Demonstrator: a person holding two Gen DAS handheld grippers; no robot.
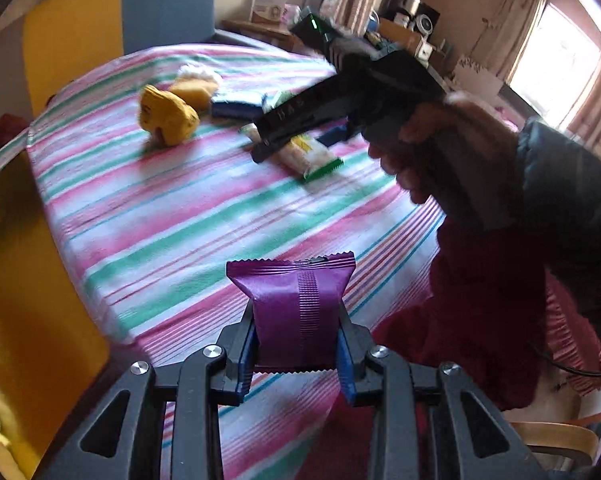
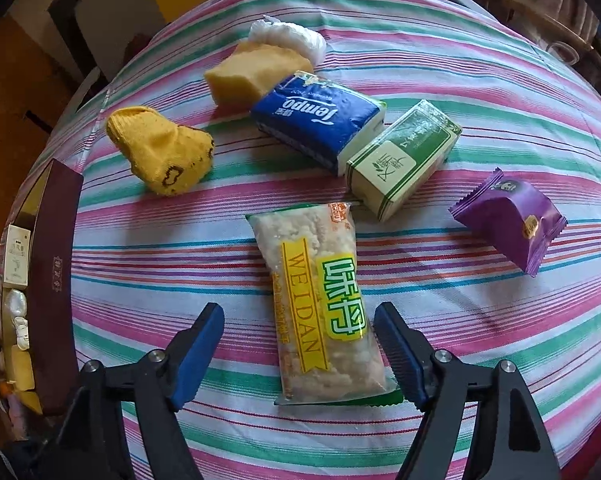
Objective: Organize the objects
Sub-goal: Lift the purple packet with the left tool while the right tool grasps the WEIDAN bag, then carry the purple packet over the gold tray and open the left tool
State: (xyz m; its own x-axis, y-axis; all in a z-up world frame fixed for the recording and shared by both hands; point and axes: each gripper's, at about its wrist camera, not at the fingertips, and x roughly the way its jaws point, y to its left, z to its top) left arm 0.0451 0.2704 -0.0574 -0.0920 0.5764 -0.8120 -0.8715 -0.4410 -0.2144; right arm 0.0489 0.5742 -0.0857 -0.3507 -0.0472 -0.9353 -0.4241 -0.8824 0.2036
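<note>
My left gripper point(image 1: 298, 356) is shut on a purple snack packet point(image 1: 296, 308) and holds it above the near edge of the striped table point(image 1: 172, 216). My right gripper point(image 2: 300, 356) is open, its blue fingers on either side of a clear Weidan rice-snack packet point(image 2: 320, 300) that lies flat on the cloth. From the left wrist view the right gripper point(image 1: 260, 152) hangs over that packet point(image 1: 312, 156). A second purple packet point(image 2: 512, 224) lies at the right. A yellow sock point(image 2: 160, 152), a yellow sponge point(image 2: 252, 74), a blue Tempo tissue pack point(image 2: 316, 120) and a green tissue pack point(image 2: 404, 156) lie beyond.
A white plastic bundle point(image 2: 288, 38) sits behind the sponge. A dark red box point(image 2: 56, 288) holding several small items stands at the table's left edge. A blue chair point(image 1: 168, 4) and a yellow panel point(image 1: 72, 36) stand past the table. Cluttered shelves point(image 1: 404, 28) line the far wall.
</note>
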